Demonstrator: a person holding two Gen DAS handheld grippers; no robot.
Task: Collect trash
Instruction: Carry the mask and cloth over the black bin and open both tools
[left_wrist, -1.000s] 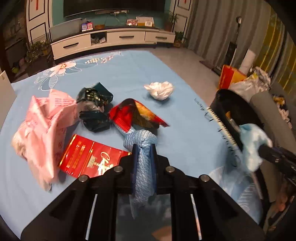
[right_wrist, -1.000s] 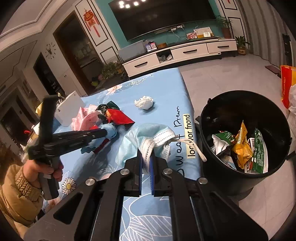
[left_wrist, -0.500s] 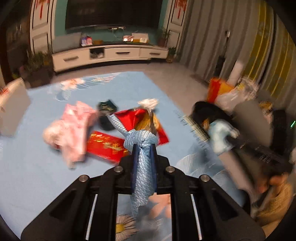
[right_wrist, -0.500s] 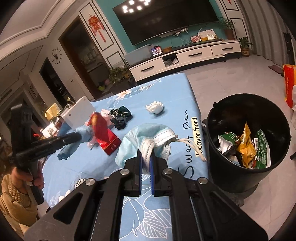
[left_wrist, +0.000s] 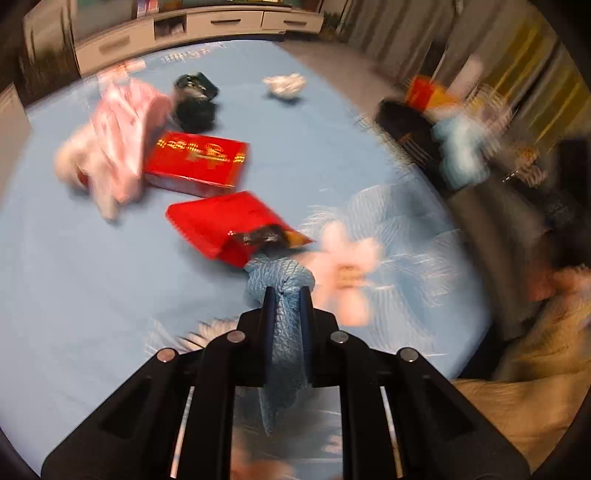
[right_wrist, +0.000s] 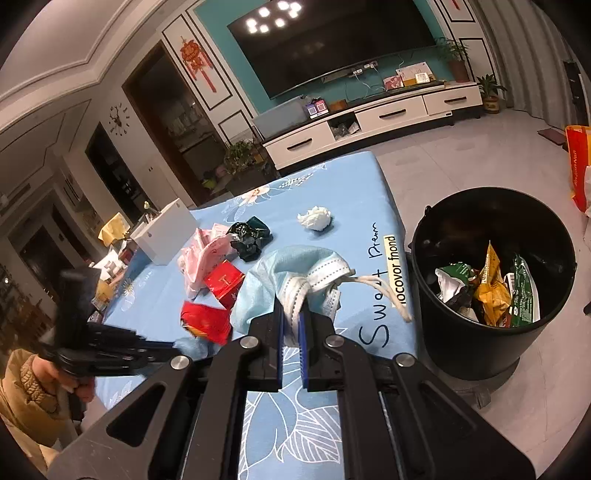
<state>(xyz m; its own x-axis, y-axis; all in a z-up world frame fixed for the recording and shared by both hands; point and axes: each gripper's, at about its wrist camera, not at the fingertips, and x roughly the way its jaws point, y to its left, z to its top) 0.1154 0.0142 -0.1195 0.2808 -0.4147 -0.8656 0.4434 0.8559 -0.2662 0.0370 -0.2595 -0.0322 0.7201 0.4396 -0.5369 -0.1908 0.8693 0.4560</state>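
Both grippers loaded, the carry to the black bin (right_wrist: 493, 284) looks like the step in hand. Beside the bin, over the blue cloth (right_wrist: 354, 184), the right gripper (right_wrist: 290, 325) pinches a crumpled face mask (right_wrist: 291, 269); next it needs swinging over the rim. Farther off, the left gripper (left_wrist: 286, 306) clamps a knotted blue rag (left_wrist: 280, 280).

The right gripper (right_wrist: 290, 321) pinches a blue face mask (right_wrist: 291, 273) at centre. A black bin (right_wrist: 491, 347) with wrappers stands at three o'clock. At nine o'clock the left gripper (right_wrist: 173, 347) carries a red wrapper (right_wrist: 205, 323). A tissue ball (right_wrist: 314, 218) lies at twelve.
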